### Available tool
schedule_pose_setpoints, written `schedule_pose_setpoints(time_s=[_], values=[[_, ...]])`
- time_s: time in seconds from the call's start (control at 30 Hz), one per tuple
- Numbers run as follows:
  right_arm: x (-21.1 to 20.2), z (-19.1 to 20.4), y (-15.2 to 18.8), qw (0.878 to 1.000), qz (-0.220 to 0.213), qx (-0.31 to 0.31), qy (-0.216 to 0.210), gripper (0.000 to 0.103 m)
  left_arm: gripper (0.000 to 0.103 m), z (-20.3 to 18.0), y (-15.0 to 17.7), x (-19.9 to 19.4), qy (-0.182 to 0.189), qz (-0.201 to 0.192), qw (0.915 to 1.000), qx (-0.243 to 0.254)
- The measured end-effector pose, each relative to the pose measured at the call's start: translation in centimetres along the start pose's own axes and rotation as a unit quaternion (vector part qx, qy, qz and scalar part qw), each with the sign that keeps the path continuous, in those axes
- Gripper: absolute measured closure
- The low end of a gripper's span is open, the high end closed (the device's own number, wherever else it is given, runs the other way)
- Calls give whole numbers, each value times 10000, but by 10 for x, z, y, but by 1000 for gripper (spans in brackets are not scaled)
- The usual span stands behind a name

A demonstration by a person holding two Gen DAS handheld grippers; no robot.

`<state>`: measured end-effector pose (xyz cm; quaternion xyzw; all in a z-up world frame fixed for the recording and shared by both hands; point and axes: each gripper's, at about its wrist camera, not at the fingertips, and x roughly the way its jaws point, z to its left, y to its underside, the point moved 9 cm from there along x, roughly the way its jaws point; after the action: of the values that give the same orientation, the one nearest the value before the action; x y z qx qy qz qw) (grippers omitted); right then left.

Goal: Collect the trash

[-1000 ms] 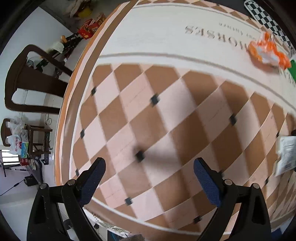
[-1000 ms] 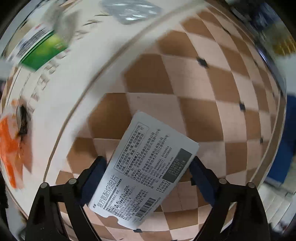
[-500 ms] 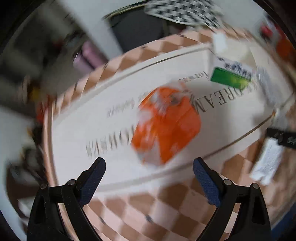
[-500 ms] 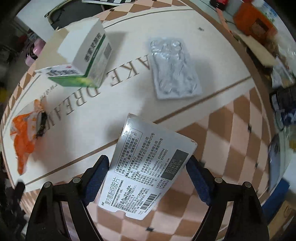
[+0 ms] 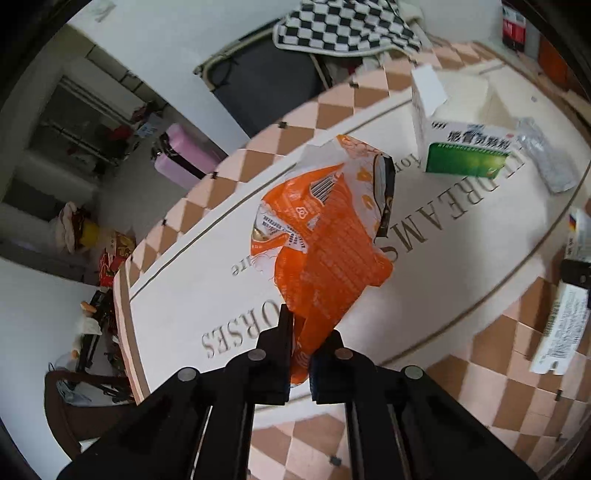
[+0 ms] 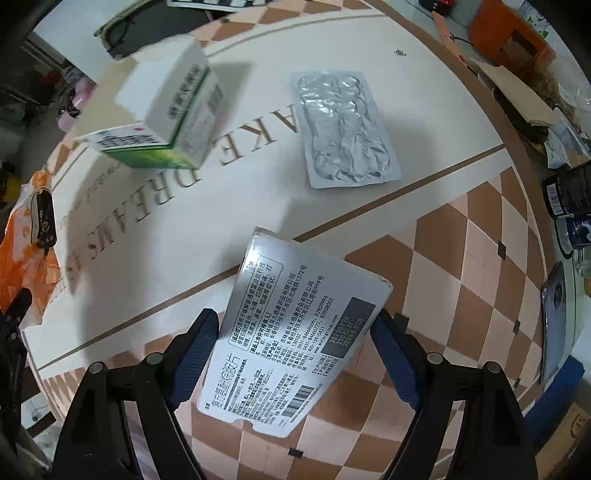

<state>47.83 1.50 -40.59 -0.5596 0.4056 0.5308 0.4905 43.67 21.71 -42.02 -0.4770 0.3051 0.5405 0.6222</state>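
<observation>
So the left gripper [image 5: 300,341] is pinching the bottom end of an orange snack wrapper [image 5: 325,243], fingers [image 5: 280,332] squeezed nearly together on it. The wrapper is standing up crumpled over the cream middle band of the table [image 5: 192,266], right by the printed lettering. Can't tell for sure whether its far end is touching the surface or hanging just above it.

The right gripper [image 6: 295,354] is clamping a flat silver medicine box [image 6: 295,339] across its width, blue-padded fingers [image 6: 194,350] pressing on both long edges. The box is sitting tilted above the checkered border of the table, its top corner reaching the brown stripe where the cream band begins.

Still lying on the cream band: a green and white medicine carton [image 6: 170,118] with its flap open, and just beside it, not touching, a crumpled silver blister pack [image 6: 345,129].

Room-wise, the cream strip between the wrapper and the carton is bare, and the checkered area by the right gripper is showing plenty of open tile. The table's curved rim is running close behind the wrapper in the left wrist view, with a dark chair [image 5: 266,81] and checkered cloth [image 5: 347,26] past it. On the right side the rim is crowded by an orange box [image 6: 509,40] and dark jars [image 6: 569,192].
</observation>
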Motion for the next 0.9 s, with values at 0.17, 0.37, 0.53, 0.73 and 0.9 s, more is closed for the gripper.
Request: schedule_pose_setpoints(time_s=[0.17,0.37,0.53,0.73,0.9], values=[[-32,20,27,9982,-409,-430,-77,18,99,10,30,-34,119,-190,9990,-387],[-69,37,87,9941,-672,-817,-259,20,99,24,98,-76,178,-304,9958,-849],[-80,41,171,9902,-829,-1062,-379,27,99,34,180,-114,258,-374,9915,-1217],[-81,43,279,9894,-792,-1116,-496,67,99,36,295,-138,435,-261,9869,-1530],[-60,14,305,9912,-740,-28,-1101,69,99,31,354,-120,517,97,9787,-1983]])
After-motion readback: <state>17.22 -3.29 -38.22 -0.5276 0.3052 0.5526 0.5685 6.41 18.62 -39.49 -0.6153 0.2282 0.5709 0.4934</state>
